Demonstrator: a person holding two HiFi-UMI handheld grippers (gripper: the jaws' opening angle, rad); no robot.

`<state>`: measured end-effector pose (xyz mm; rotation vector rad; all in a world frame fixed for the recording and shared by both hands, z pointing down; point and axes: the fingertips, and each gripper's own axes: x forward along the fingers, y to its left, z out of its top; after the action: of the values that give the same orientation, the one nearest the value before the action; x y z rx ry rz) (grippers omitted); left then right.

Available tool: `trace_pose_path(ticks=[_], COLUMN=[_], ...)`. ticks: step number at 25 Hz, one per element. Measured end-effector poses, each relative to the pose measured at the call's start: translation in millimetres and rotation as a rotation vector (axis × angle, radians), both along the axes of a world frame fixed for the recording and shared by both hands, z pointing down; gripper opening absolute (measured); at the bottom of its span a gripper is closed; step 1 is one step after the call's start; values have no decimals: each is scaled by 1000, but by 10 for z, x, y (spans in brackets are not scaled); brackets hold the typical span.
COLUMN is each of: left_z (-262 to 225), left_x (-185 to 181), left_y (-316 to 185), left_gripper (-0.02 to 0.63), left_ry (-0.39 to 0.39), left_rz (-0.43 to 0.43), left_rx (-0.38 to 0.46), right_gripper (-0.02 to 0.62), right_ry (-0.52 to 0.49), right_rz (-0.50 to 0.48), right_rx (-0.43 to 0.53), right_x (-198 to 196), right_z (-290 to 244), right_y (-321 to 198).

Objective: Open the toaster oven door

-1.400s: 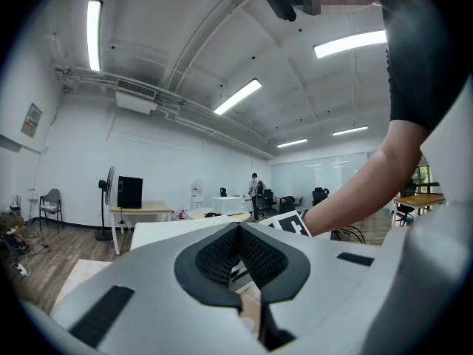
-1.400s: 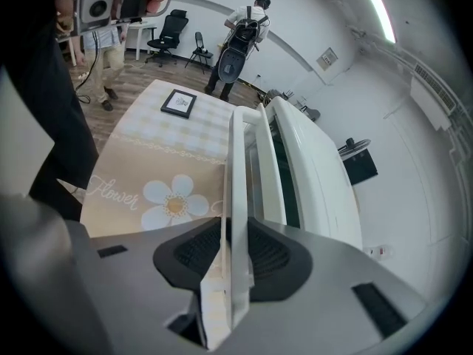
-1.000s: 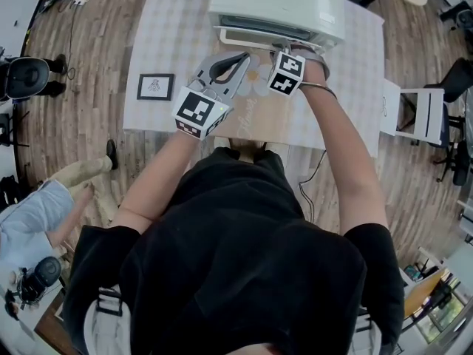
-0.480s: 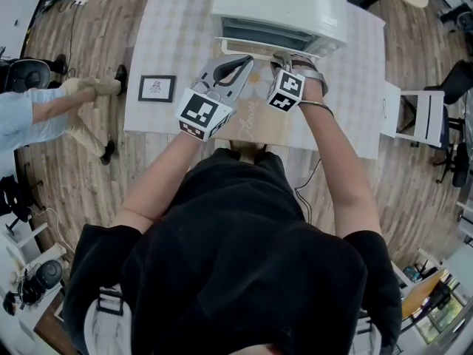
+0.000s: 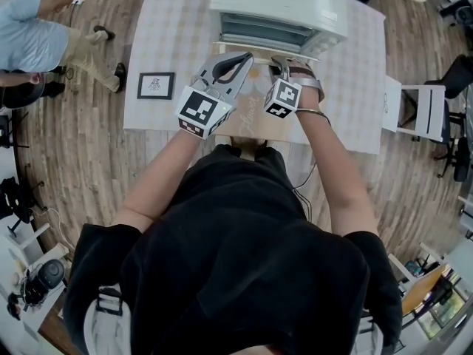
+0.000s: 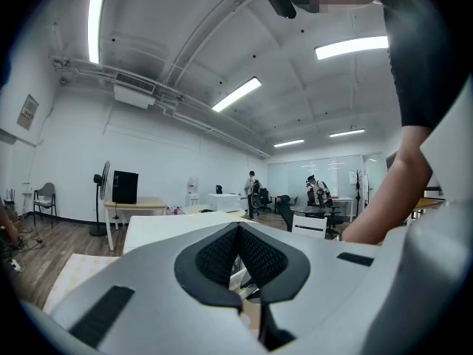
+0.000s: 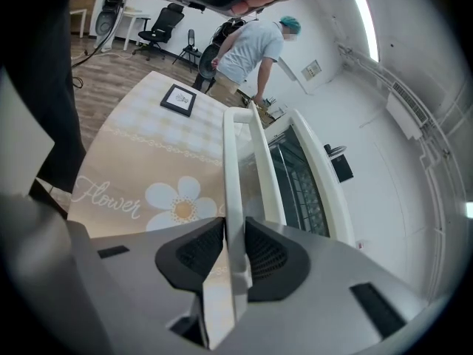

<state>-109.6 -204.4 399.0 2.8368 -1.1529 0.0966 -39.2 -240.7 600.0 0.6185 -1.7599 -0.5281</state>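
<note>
Toaster oven door: partly swung down, at the front of the white toaster oven by the counter's far edge.
Door handle: white bar, between the right jaws.
Right tongs: clamped on the door handle (the jaws have just been closing), tilted downward.
Left tongs: together, nothing between them, held level over the counter, just left of the right tongs.
Picture frame: near the counter's left edge.

Table with toaster oven, framed picture
</note>
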Motion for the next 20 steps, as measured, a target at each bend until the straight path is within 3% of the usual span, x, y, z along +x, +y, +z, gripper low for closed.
trace_pose_path(ticks=[5,13,20], left_z=[34,85,144], left_x=[-11,-43,-58], left_y=[26,80,111], left_gripper=[17,17,17], left_ry=[-4,-11,-6], left_rz=[6,10,16], left_rx=[-2,-1,-27], right_gripper=[101,97,98], right_ry=[-17,-15,-13], right_rz=[16,26,34], right_rx=[-44,6,-14], right_x=[7,6,-8], right_z=[136,289,447], right_y=[185,356,490])
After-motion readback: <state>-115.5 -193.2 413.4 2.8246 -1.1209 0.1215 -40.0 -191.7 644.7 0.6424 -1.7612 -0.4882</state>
